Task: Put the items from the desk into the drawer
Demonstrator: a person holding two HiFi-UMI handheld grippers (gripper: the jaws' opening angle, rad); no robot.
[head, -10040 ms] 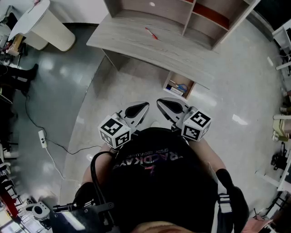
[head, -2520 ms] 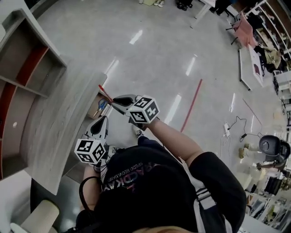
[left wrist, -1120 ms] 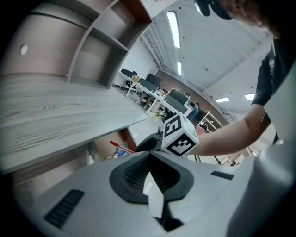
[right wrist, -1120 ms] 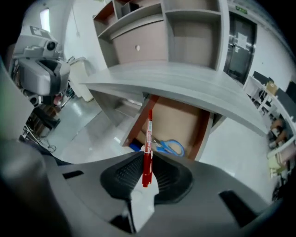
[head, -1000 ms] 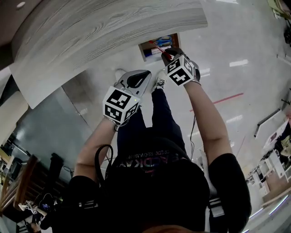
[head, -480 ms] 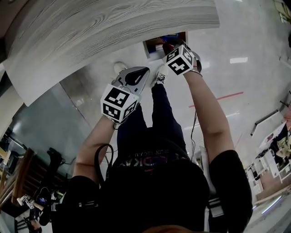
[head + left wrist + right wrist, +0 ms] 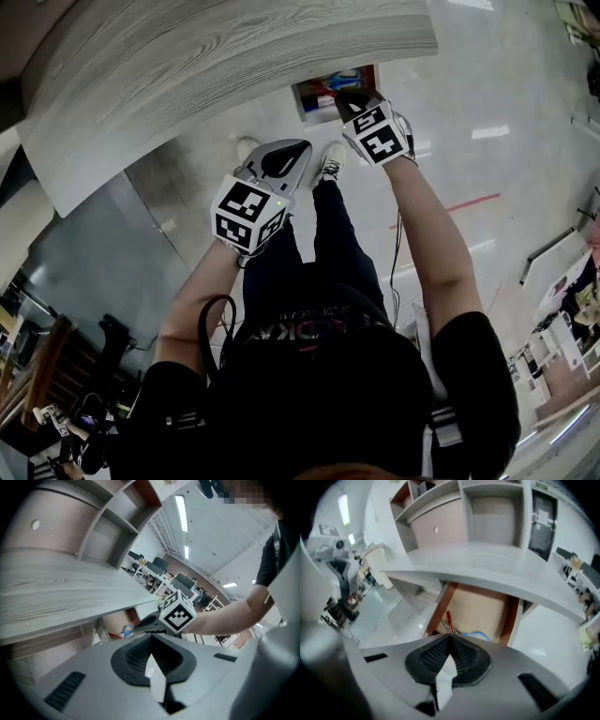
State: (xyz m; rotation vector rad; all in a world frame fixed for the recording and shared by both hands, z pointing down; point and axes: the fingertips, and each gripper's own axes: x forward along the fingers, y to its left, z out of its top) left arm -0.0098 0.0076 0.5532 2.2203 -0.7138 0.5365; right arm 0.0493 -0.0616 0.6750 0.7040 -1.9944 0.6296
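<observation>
The right hand-held gripper (image 7: pixel 451 637) pinches a red pen (image 7: pixel 449 620) over the drawer (image 7: pixel 513 617) (beneath the desk (image 7: pixel 487 569)). The left hand-held gripper (image 7: pixel 151 638) is closed, empty.

Bright ceiling strip lights (image 7: pixel 181 513) are illuminating the room, streaking glare across the floor (image 7: pixel 489 132). Wide-angle lenses are bending edges; dark vignetting is ringing both gripper views.

Grey wood-grain desk (image 7: pixel 234 56) on glossy floor (image 7: pixel 487 84), open drawer (image 7: pixel 439 606) beneath
</observation>
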